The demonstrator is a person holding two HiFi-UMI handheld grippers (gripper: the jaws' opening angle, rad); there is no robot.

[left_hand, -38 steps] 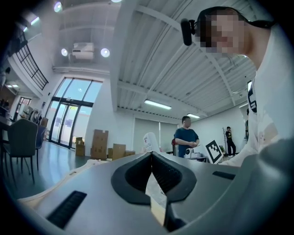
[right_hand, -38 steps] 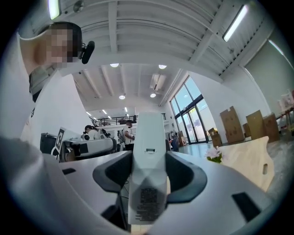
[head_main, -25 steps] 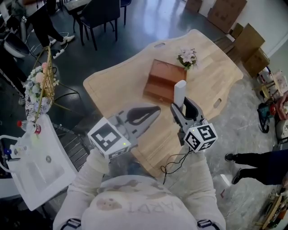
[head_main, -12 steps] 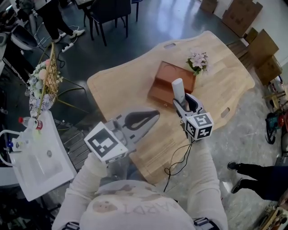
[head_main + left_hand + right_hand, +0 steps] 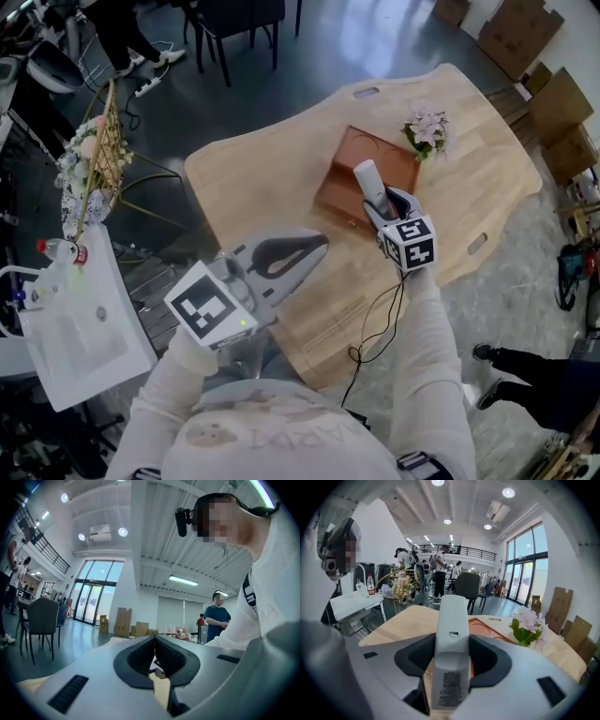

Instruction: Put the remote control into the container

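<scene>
Gripping white remote control (image 5: 451, 620) upright in right gripper (image 5: 451, 656), brown wooden container (image 5: 349, 161) just ahead, below jaws; lowering and release left. Left gripper (image 5: 153, 656) pinched closed, empty.

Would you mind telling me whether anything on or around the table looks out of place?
Nothing stands out. The remote control is held firmly in the right gripper by the brown container, the flowers sit beside it on the table, and the left gripper is shut on nothing.
</scene>
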